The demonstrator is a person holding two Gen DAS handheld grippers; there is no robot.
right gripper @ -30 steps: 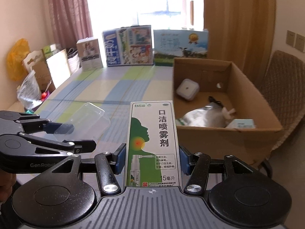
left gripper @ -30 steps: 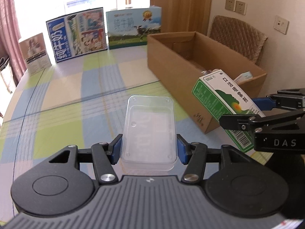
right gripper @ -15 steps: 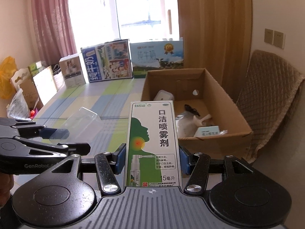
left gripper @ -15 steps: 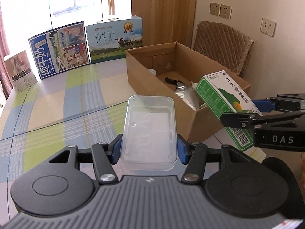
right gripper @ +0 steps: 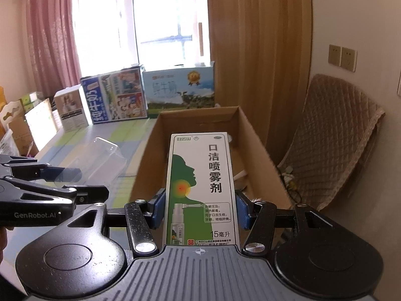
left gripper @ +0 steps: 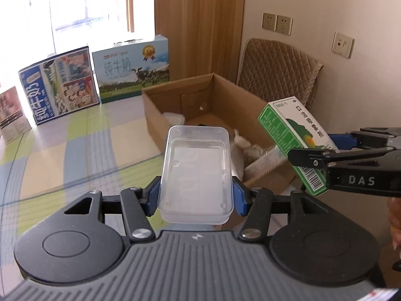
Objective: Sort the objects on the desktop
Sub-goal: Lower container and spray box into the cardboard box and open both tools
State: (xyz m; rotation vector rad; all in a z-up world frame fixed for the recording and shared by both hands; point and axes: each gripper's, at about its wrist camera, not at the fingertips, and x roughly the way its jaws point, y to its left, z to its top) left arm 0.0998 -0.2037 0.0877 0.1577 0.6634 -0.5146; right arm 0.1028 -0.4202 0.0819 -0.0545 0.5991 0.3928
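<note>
My left gripper [left gripper: 195, 197] is shut on a clear plastic box [left gripper: 196, 175] and holds it in the air near the front left corner of the open cardboard box [left gripper: 175, 95]. My right gripper [right gripper: 200, 212] is shut on a green and white spray carton [right gripper: 201, 188], held above the cardboard box's near end [right gripper: 147, 155]. The carton also shows at the right of the left wrist view [left gripper: 293, 140], and the clear box at the left of the right wrist view [right gripper: 100, 160]. White items lie inside the cardboard box [left gripper: 246, 148].
Milk cartons [left gripper: 60, 85] and a blue-green carton [left gripper: 132, 70] stand at the table's far edge. The checked tablecloth [left gripper: 75, 138] spreads left of the box. A quilted chair [right gripper: 333, 145] stands at the wall on the right.
Both grippers have risen and moved toward the cardboard box with their loads; the box now lies right under and ahead of them.
</note>
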